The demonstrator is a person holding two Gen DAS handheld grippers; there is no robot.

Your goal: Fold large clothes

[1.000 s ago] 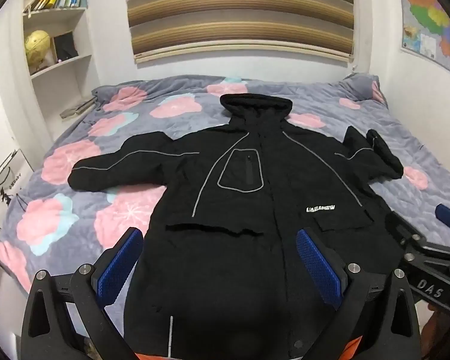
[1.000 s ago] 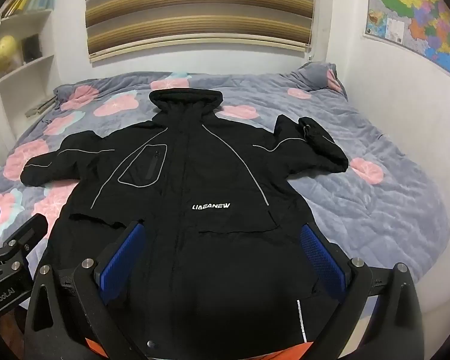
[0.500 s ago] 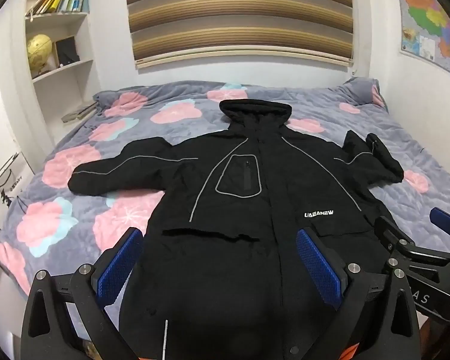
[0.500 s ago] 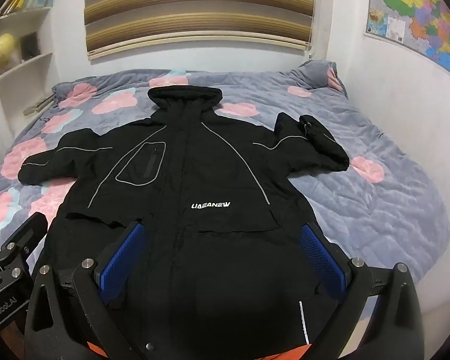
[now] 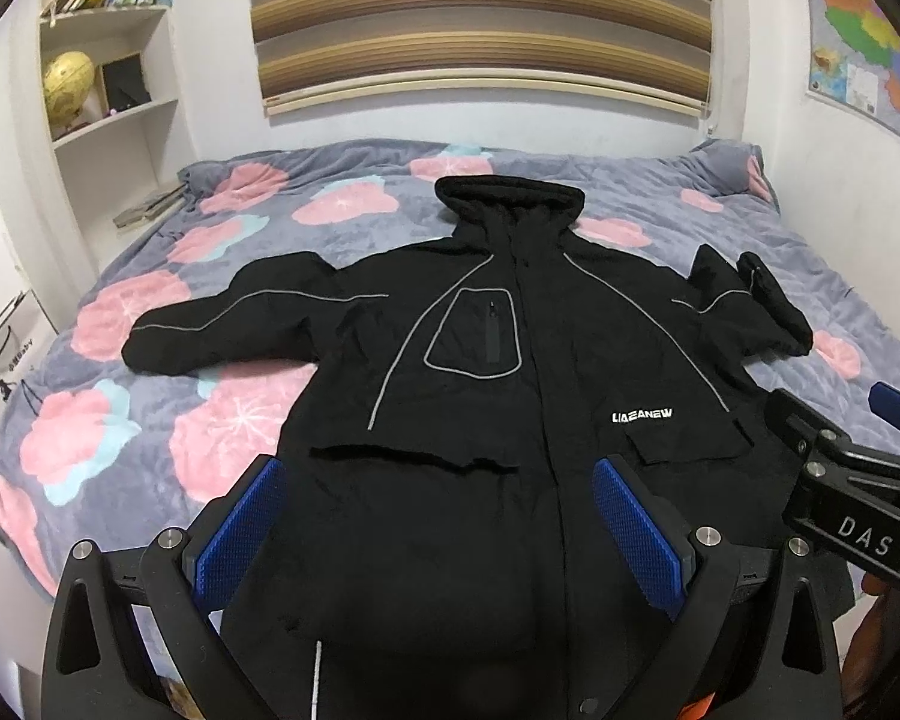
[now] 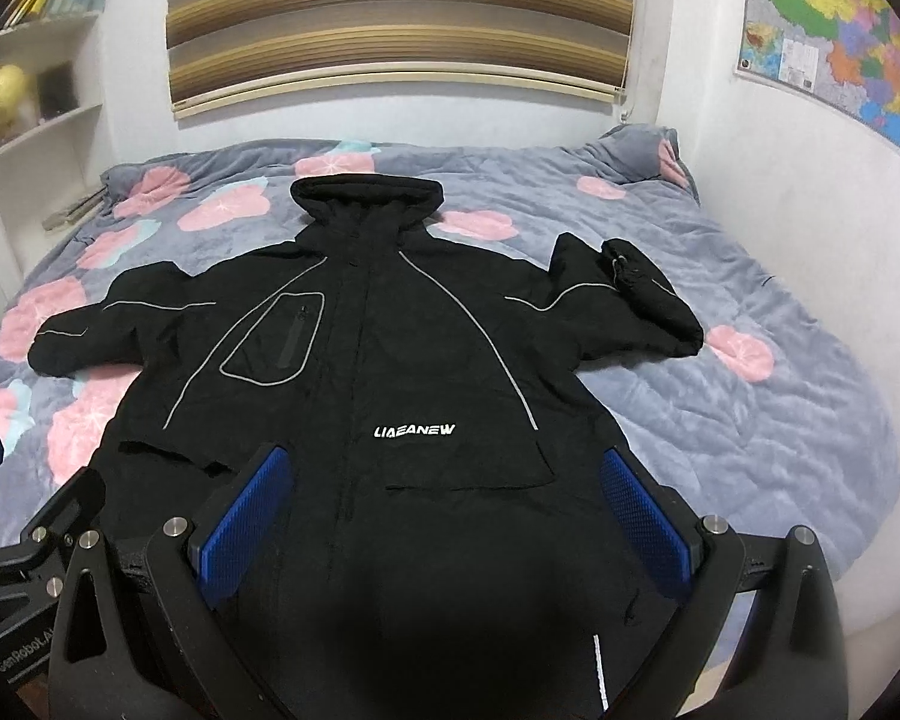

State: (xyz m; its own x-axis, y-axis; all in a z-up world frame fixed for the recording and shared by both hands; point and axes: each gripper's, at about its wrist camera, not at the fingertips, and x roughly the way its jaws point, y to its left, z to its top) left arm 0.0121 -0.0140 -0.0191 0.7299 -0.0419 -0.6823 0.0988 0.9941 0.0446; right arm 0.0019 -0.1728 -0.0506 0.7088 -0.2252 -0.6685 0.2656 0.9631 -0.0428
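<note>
A large black hooded jacket (image 5: 480, 396) lies front up, spread flat on the bed, hood towards the wall; it fills the middle of the right wrist view (image 6: 390, 372) too. Its left sleeve (image 5: 210, 330) stretches out sideways. Its right sleeve (image 6: 636, 300) is bent back on itself. My left gripper (image 5: 444, 528) is open and empty above the jacket's lower hem. My right gripper (image 6: 444, 522) is open and empty above the hem, to the right of the left one, and also shows in the left wrist view (image 5: 840, 468).
The bed (image 5: 150, 420) has a grey quilt with pink flowers. White shelves (image 5: 114, 72) with books and a globe stand at the left. A wall with a map (image 6: 834, 42) runs along the right. A striped blind (image 5: 480, 18) hangs behind.
Both grippers have shifted only slightly above the hem. The jacket has not moved, and both grippers stay open.
</note>
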